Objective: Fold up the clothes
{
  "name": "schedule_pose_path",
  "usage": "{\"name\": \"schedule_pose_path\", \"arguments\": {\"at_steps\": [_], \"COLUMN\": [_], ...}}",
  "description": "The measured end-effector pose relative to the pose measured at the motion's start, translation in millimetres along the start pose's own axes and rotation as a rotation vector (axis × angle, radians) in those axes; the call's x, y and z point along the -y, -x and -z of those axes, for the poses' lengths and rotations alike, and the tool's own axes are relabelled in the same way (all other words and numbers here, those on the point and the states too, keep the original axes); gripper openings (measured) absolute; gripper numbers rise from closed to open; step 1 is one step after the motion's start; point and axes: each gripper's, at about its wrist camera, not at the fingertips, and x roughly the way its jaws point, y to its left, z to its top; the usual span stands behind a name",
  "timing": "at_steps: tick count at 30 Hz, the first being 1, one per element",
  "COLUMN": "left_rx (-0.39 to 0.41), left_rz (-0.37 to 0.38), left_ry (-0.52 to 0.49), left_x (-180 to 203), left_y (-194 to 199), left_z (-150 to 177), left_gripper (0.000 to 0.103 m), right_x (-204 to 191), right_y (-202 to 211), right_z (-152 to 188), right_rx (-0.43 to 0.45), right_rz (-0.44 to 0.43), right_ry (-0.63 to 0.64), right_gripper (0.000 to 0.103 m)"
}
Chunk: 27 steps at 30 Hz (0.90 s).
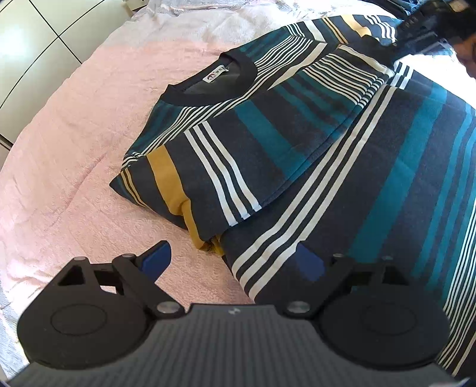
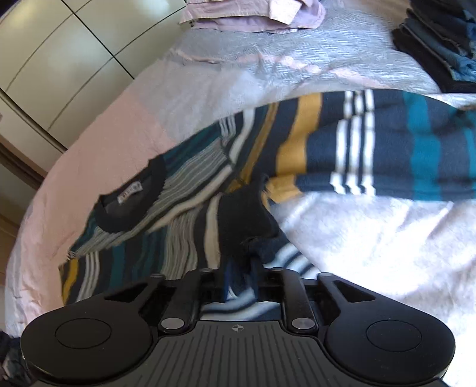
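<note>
Striped sweater (image 1: 267, 143) half folded on the bed (image 1: 74, 166)

The right gripper (image 2: 238, 268) pinches a sleeve cuff; the left gripper (image 1: 235, 262) is spread wide, holding nothing. A quick pull could mess up the folded part.

One striped sweater (image 1: 267, 143), one pink bedspread (image 1: 74, 166), two grippers (image 1: 235, 262) (image 2: 238, 285), two clothes piles (image 2: 253, 15) (image 2: 440, 41) at upper frame.

garment: striped sweater (image 1: 267, 143), navy/teal/white/mustard bands, black crew collar (image 1: 208, 89) with label
state: partly folded, one sleeve laid across chest
pose: flat, collar toward upper left of frame
location: centre-right of left wrist view; blurred at centre of right wrist view
</note>
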Motion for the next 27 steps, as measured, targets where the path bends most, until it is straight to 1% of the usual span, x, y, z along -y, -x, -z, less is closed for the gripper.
{"name": "schedule_pose_path", "arguments": {"at_steps": [3, 4, 6, 7, 11, 14, 15, 17, 18, 19, 22, 25, 27], "left_rx": [-0.002, -0.002, -0.001, -0.001, 0.001, 0.012, 0.016, 0.025, 0.029, 0.033, 0.043, 0.060, 0.069], "left_rz": [0.007, 0.009, 0.014, 0.017, 0.029, 0.045, 0.051, 0.063, 0.069, 0.075, 0.090, 0.108, 0.120], "left_ry": [-0.010, -0.013, -0.020, -0.024, -0.047, -0.074, -0.084, -0.104, -0.114, -0.124, -0.160, -0.192, -0.214], "left_x": [1.3, 1.7, 2.7, 3.2, 9.0, 18.3, 22.0, 29.3, 33.0, 36.6, 50.5, 64.9, 74.5], "left_y": [-0.1, -0.4, -0.9, -1.2, -6.2, -10.6, -12.1, -15.0, -16.5, -18.0, -23.1, -22.6, -22.7], "left_z": [-2.1, -3.3, -5.6, -6.8, -15.7, -27.3, -31.7, -40.5, -45.0, -49.4, -63.1, -76.5, -84.5], "left_gripper": [0.089, 0.089, 0.089, 0.089, 0.089, 0.089, 0.089, 0.089, 0.089, 0.089, 0.089, 0.089, 0.089], "right_x": [-8.5, -12.3, -28.8, -35.4, -28.7, 3.0, 9.4, 21.9, 26.3, 30.4, 37.5, 38.1, 44.8], "right_y": [-8.7, -7.3, 9.2, 20.4, 33.4, 14.4, 13.5, 11.7, 12.4, 13.9, 14.6, 14.0, 20.1], "right_z": [-15.1, -22.4, -37.6, -42.7, -46.2, -34.8, -31.9, -26.4, -25.5, -25.1, -30.6, -38.8, -40.4], "right_rx": [-0.026, -0.014, 0.067, 0.122, 0.172, 0.069, 0.062, 0.046, 0.045, 0.050, 0.057, 0.069, 0.082], "right_rz": [0.009, -0.013, -0.082, -0.109, -0.136, -0.056, -0.040, -0.008, -0.007, -0.011, -0.031, -0.061, -0.068], "right_ry": [0.036, 0.038, 0.104, 0.137, 0.134, 0.010, -0.001, -0.022, -0.026, -0.034, -0.038, -0.015, -0.025], "right_gripper": [0.019, 0.015, 0.005, 0.005, 0.005, 0.005, 0.006, 0.017, 0.038, 0.054, 0.055, 0.055, 0.055]}}
